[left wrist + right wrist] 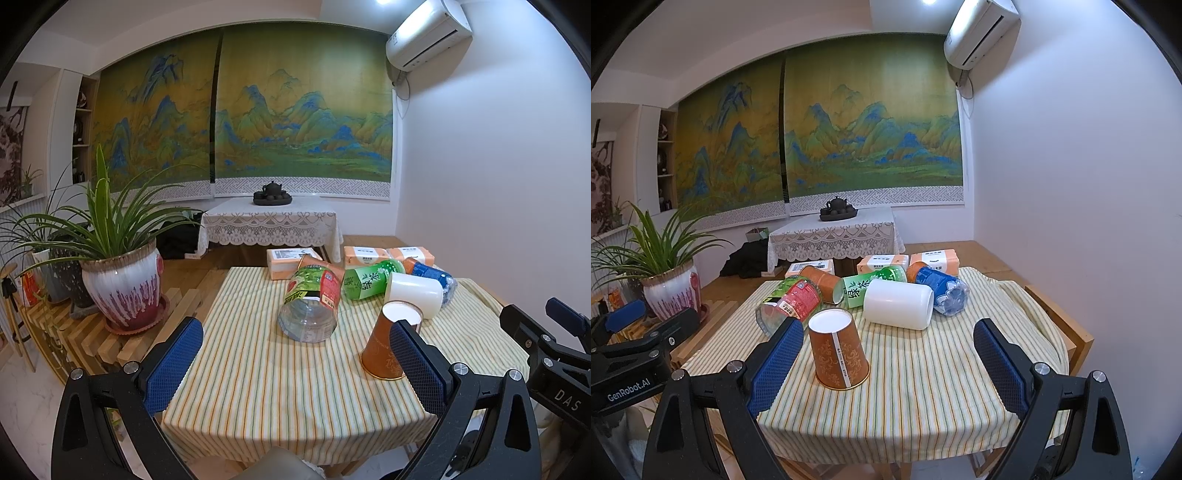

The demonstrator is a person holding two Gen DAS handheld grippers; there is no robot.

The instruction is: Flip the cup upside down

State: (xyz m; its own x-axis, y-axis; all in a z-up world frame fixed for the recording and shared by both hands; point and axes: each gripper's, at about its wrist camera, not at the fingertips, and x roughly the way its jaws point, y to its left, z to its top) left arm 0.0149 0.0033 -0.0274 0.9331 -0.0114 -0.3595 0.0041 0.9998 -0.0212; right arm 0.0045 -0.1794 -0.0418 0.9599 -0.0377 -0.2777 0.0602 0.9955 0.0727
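An orange paper cup (837, 350) stands upside down, white base up, on the striped tablecloth (923, 387); it also shows in the left wrist view (386, 345). My right gripper (886, 369) is open and empty, held back from the cup, with its left finger pad (775, 363) just left of it. My left gripper (295, 363) is open and empty near the table's front edge; its right finger pad (417, 365) hides part of the cup. The right gripper's body (554, 350) shows at the right of the left wrist view.
Behind the cup lie a white cup (899, 302), a clear plastic bottle (788, 304), a green tea bottle (875, 282), a blue bottle (942, 290) and a second orange cup (822, 282). Tissue packs (936, 260) sit at the back. A potted plant (118, 280) stands left.
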